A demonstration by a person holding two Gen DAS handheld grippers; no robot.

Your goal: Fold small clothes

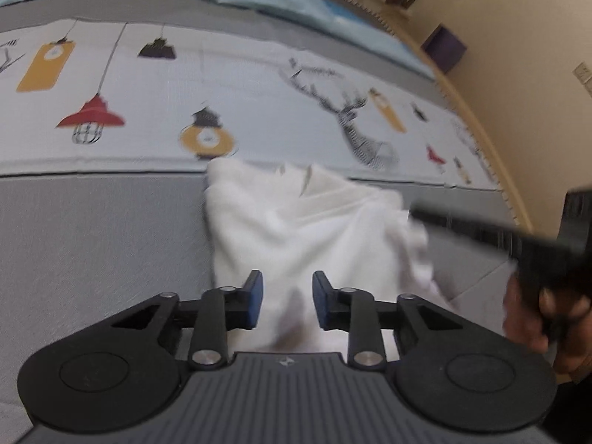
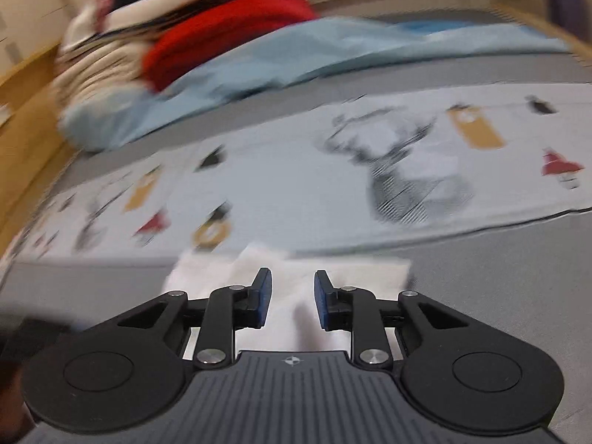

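Note:
A small white garment [image 1: 310, 222] lies partly folded on the grey surface, its collar toward the patterned cloth. My left gripper [image 1: 288, 301] is open just above the garment's near edge, nothing between its blue pads. The right gripper's black body [image 1: 547, 255] shows at the right edge of the left wrist view, beside the garment's right side. In the right wrist view the same white garment [image 2: 333, 270] lies under the open right gripper [image 2: 292, 301], whose pads hold nothing. That view is blurred.
A white cloth printed with lamps and a deer [image 1: 229, 88] lies beyond the garment. Behind it are a light blue sheet [image 2: 333, 51] and a pile of red and beige clothes [image 2: 207, 29]. A wooden edge and wall [image 1: 518, 74] run along the right.

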